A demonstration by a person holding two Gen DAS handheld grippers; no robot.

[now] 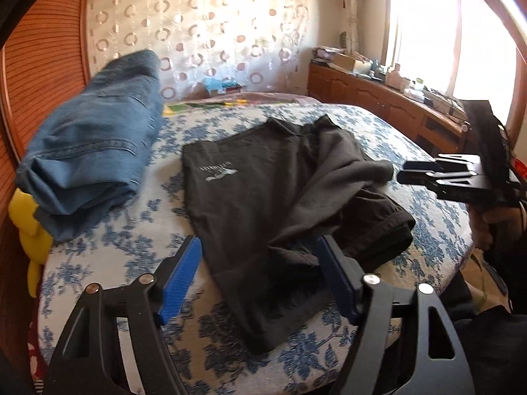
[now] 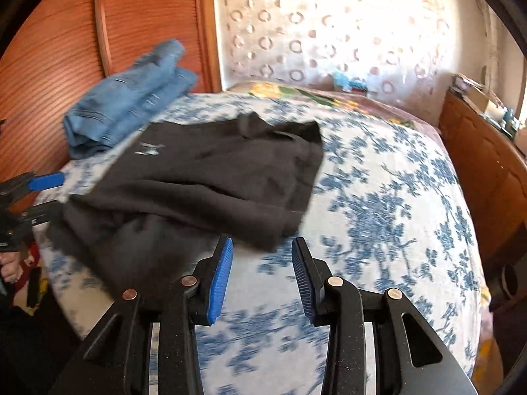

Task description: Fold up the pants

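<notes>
Left fingers (image 1: 260, 276): spread wide, holding nothing; the near edge of the black pants (image 1: 263, 191) lies between and just ahead of them.
Right fingers (image 2: 262, 276): parted, empty, over bare bed (image 2: 378, 217); the pants' corner sits just ahead, to their left.
Pants: half-folded, rumpled, mid-bed.
Jeans (image 1: 89, 151): folded, far left, well apart.
My plan: I'd pinch both near corners low, lift together, keep the edge taut, lay it square.
</notes>
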